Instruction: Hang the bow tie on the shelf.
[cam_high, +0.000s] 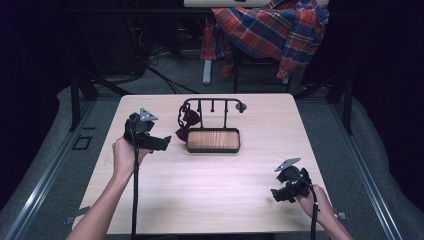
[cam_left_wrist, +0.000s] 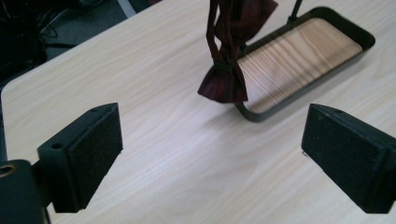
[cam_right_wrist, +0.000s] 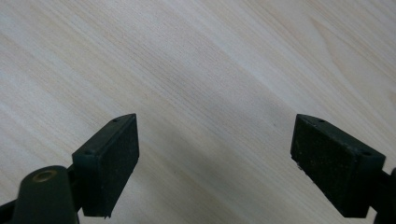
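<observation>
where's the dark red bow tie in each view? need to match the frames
High view: the bow tie hangs from the left end of the black rack, just left of the wooden tray.
Left gripper view: top centre, bow tie dangling at the tray's near corner, beyond the open jaws.
Right gripper view: not in it; bare table between open jaws.
Shared landmark: the wooden tray.

No lettering, label, brand, number or sign can be read anywhere, neither on the counter (cam_high: 200, 180) nor on the tray stand (cam_high: 213, 140).
</observation>
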